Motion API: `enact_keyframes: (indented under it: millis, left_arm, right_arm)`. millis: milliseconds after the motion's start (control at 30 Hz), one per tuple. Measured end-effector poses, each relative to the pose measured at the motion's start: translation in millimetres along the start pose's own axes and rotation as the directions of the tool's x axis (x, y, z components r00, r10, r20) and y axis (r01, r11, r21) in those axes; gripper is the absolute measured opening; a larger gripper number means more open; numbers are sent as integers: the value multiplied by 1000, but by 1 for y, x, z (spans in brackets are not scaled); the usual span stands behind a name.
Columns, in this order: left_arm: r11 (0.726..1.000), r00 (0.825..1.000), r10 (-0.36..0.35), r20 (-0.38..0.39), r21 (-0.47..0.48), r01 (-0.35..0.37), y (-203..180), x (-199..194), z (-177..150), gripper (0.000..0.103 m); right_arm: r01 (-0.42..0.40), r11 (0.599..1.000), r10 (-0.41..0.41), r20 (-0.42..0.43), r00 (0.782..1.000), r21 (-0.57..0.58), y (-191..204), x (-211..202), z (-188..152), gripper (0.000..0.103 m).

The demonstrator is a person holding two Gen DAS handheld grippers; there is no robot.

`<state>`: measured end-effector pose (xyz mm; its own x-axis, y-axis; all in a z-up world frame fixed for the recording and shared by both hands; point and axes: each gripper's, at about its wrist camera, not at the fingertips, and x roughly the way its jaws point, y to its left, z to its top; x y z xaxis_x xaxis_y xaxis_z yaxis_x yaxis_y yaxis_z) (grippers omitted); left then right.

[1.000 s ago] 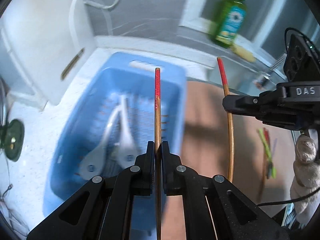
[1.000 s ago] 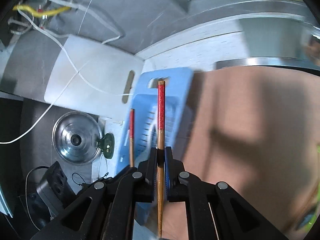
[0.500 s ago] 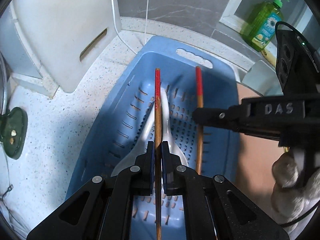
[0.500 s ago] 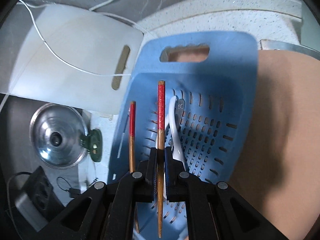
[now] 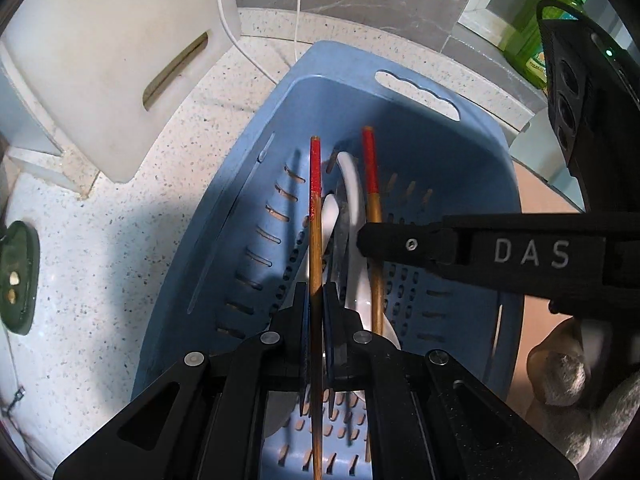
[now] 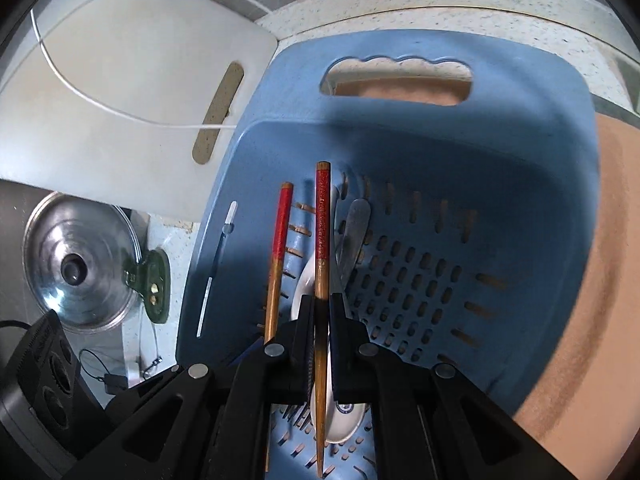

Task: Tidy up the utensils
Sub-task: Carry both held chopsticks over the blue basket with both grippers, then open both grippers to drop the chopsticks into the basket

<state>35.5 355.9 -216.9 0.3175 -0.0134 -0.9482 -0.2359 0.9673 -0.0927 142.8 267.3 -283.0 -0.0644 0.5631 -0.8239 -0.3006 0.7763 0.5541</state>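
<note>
A blue slotted basket sits on the speckled counter, with white spoons and a metal utensil handle lying inside. My left gripper is shut on a red-topped wooden chopstick that points down over the basket's floor. My right gripper is shut on a matching chopstick, just to the right of the first one. In the left wrist view the right gripper reaches in from the right with its chopstick. The left's chopstick shows in the right wrist view too.
A white cutting board leans left of the basket, with a white cable across it. A steel pot lid and a green clip lie further left. A green soap bottle stands on the back ledge. A brown surface borders the basket's right.
Both grippers have swung from the brown surface to over the basket and come down. The two chopsticks now hang side by side above the spoons, still gripped.
</note>
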Motion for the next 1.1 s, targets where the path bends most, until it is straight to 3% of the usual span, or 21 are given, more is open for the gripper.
enact_keyframes:
  millis: [600, 833, 1100]
  left_arm:
    - [999, 999, 13, -44, -35, -14, 11, 14, -3, 5]
    - [998, 999, 30, -36, -45, -32, 9, 9, -4, 15]
    - [997, 998, 57, 16, -46, -56, 7, -23, -9, 15]
  right_arm:
    - [60, 997, -62, -48, 997, -47, 14, 16, 0, 8]
    - [88, 993, -92, -34, 995, -83, 23, 13, -2, 26]
    - [57, 994, -56, 12, 998, -90, 14, -25, -7, 27]
